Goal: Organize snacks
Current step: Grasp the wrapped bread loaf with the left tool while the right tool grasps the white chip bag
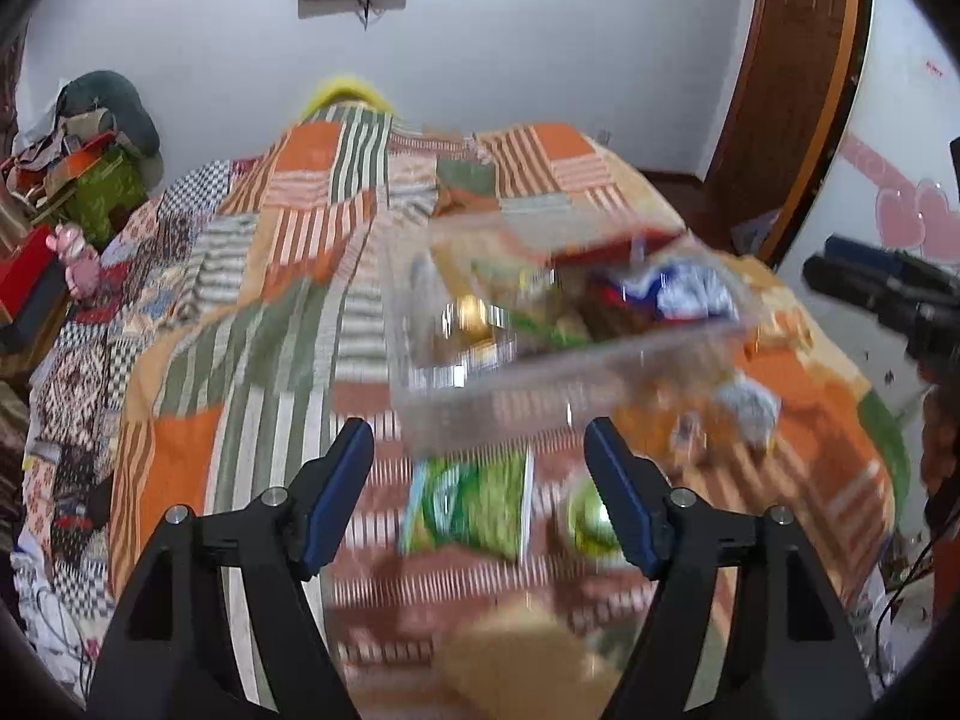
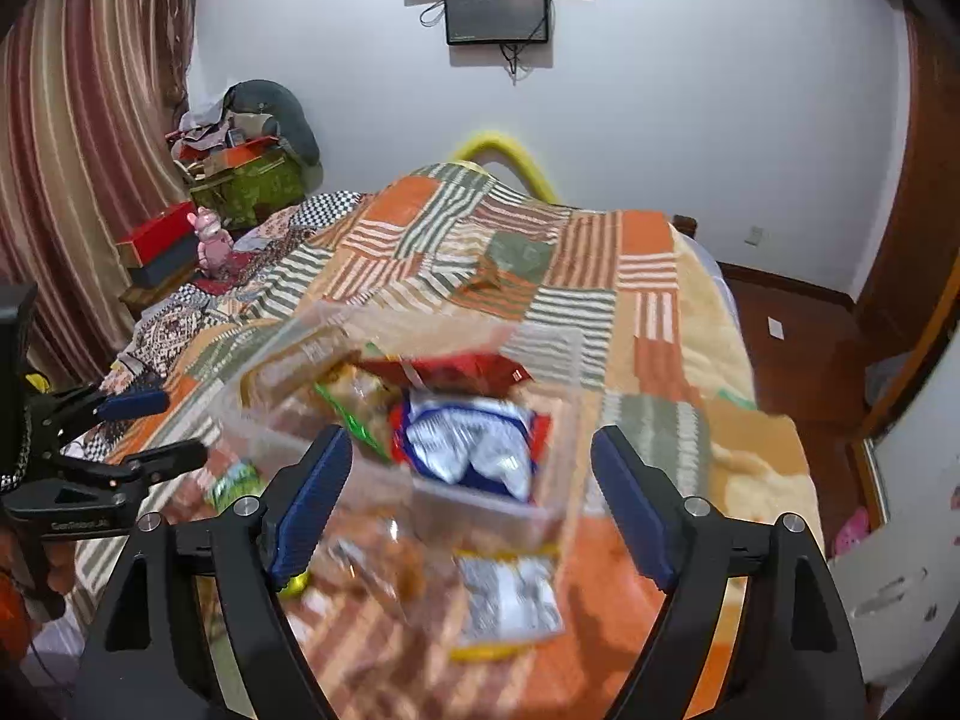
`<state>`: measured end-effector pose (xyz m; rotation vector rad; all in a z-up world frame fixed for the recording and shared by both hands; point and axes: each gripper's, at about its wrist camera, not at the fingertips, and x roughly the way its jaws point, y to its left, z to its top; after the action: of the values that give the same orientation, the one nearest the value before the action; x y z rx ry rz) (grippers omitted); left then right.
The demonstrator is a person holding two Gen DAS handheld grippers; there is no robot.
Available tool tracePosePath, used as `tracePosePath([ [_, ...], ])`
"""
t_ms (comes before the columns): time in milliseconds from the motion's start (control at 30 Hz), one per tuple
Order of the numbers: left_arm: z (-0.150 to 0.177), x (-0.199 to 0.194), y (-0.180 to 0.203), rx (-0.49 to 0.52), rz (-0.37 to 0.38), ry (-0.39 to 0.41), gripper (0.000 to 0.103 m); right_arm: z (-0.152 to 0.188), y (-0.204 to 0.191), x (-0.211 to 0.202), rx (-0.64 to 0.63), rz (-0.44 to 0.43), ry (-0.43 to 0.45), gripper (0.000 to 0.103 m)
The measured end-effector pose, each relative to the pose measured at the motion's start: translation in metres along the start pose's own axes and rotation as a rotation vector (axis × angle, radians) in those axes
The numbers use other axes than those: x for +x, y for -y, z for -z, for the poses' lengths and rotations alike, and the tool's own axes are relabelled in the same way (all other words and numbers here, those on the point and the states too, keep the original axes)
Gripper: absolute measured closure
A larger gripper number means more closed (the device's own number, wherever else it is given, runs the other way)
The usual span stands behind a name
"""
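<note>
Both my grippers are over the bed (image 1: pixel 252 276) now, and both stand open with nothing between the fingers. The left gripper (image 1: pixel 480 450) looks down at a green snack packet (image 1: pixel 468 510) lying flat on the patchwork cover, with a small round green-yellow item (image 1: pixel 591 516) just beside its right finger. Ahead sits the clear plastic container (image 1: pixel 414 372), already holding several snacks, among them a blue-and-white packet (image 2: pixel 468 444) and a red one behind it. The right gripper (image 2: pixel 471 450) faces the near corner of that container, with a silver-and-yellow packet (image 2: pixel 510 600) loose on the cover below it.

The view is blurred, so I want to steady up before committing. My call: take the loose packets one at a time, left hand for the green one, right for the silver one. I should come down flat, pinch an edge rather than the puffy middle, and keep clear of the thin container wall, which looks light enough to slide on the soft cover if nudged.
</note>
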<state>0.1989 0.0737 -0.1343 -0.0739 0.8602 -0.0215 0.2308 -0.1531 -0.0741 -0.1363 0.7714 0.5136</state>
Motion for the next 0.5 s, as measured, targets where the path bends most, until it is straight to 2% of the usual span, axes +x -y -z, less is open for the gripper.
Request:
tracePosePath([
  [200,0.042,0.001,0.003,-0.038,0.035,-0.09,0.03,0.027,0.011,-0.005,0.032,0.009,-0.037,0.023],
  [367,0.069,0.005,0.009,-0.058,0.034,-0.139,0.029,0.055,0.015,-0.009,0.045,0.015,-0.078,0.023],
  [500,0.084,0.006,0.007,-0.09,0.033,-0.144,0.024,0.074,0.017,-0.008,0.055,0.009,-0.112,0.023],
])
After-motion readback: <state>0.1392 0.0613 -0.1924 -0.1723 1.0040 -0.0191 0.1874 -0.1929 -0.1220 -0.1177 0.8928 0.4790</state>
